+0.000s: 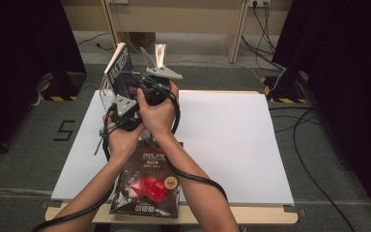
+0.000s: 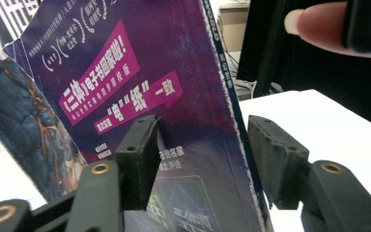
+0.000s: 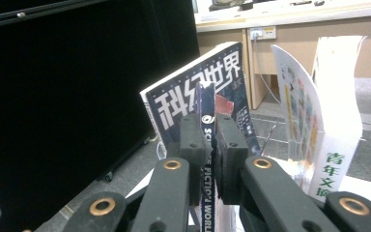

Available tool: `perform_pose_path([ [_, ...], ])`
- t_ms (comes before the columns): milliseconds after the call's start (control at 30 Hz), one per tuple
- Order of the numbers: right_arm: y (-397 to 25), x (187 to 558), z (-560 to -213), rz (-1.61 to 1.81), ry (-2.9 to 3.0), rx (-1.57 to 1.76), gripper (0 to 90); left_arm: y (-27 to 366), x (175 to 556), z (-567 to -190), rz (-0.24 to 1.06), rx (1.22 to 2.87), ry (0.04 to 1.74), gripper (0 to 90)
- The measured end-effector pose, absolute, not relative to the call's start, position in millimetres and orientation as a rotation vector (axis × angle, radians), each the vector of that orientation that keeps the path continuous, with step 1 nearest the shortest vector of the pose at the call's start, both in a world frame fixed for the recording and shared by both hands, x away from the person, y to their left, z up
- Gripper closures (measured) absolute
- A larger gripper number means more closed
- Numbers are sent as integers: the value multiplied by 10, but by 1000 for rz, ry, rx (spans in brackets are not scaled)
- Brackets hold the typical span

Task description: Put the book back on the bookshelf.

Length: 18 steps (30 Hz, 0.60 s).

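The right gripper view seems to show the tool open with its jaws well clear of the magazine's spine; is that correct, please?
Not quite: in the right gripper view the right tool is shut on the magazine, both jaws pressed against its spine. The tool that stands open is the left tool, seen in the left gripper view.

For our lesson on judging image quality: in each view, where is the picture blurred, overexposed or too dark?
High view: black curtains lose all detail; white table is bright but readable. Left gripper view: the fingertip is blurred, and the magazine print soft. Right gripper view: the white booklet is washed out by glare, the left side dark.
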State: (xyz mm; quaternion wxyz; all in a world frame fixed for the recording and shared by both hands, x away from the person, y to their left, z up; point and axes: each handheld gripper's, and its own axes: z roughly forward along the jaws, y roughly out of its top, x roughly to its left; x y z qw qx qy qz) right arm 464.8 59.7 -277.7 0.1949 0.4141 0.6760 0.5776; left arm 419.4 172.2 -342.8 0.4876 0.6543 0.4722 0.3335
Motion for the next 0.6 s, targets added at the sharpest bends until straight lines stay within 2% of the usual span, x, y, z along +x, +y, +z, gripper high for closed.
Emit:
perform_pose_path([
  [233,624,4640,-2773,1628,1926,1140,820,1739,4099,-3433,834,1565,1165,562],
  [533,662,4642,-2761,1650,1992,1108,707,1958,3965,-3444,855,1512,1213,830],
  [600,660,4645,-2752,1660,2010,1100,695,2033,3957,-3465,843,1502,1217,837],
])
